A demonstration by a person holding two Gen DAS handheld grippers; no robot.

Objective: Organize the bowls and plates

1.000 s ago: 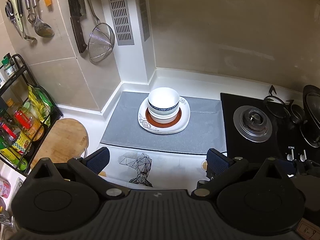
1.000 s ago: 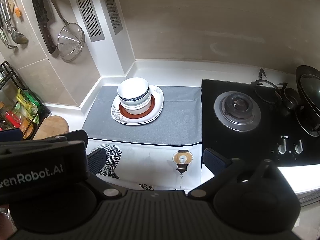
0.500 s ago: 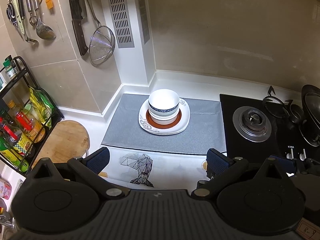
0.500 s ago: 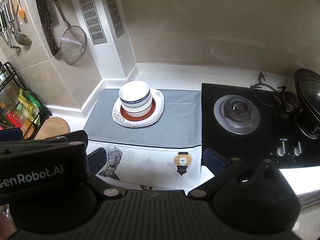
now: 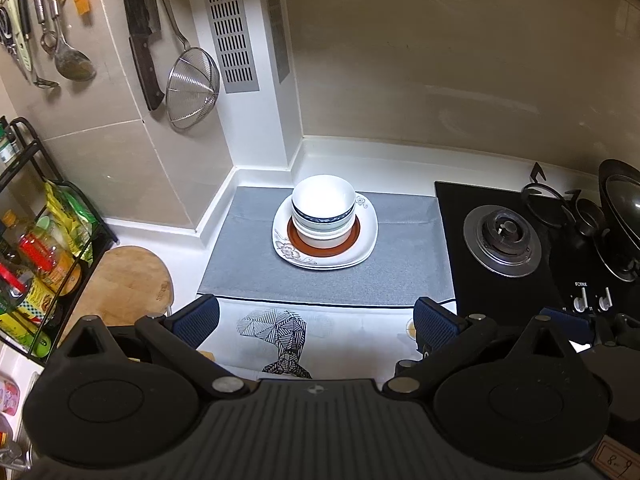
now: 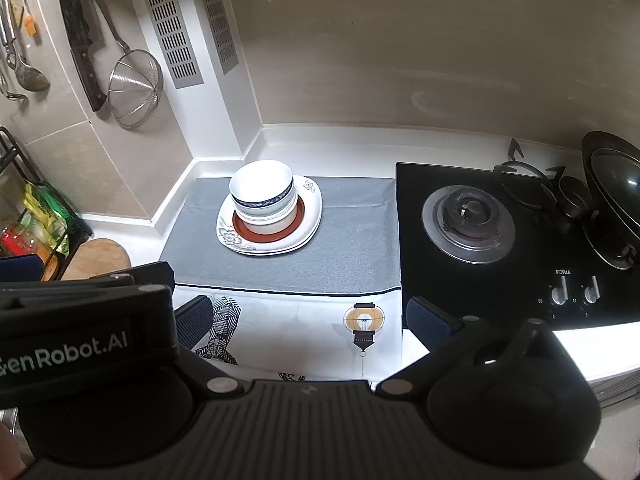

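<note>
Left to right across the counter. Wooden board (image 5: 128, 284) at far left, beside the wire rack (image 5: 44, 240) of bottles. My left gripper (image 5: 316, 320) hangs over the printed cloth (image 5: 280, 332) at the counter's near edge, its two blue-padded fingers spread wide with nothing between them. Straight ahead of it, on the grey mat (image 5: 400, 264), lies the stack: a large white plate with a flower pattern (image 5: 364, 240) at the bottom, a red-rimmed plate (image 5: 354, 236) on that, and nested white bowls (image 5: 323, 208) on top, the uppermost with a dark blue band. The stack stands upright and round, so it offers no long axis; approach can come from any side.

My right gripper (image 6: 302, 316) is also spread wide and empty, just beside the left one, whose body fills the lower left of the right wrist view. From this gripper the bowls (image 6: 262, 196) lie ahead and off to the left, with the flowered plate (image 6: 308, 216) under them. The stove burner (image 6: 468, 216) and the dark wok (image 6: 612, 184) lie to the right, well apart from the stack.

Judgement: the left gripper faces the stack more squarely and seems the nearer. The dishes look already gathered into one pile, so little of the task appears left; any further lift would start at the top bowl's rim.
</note>
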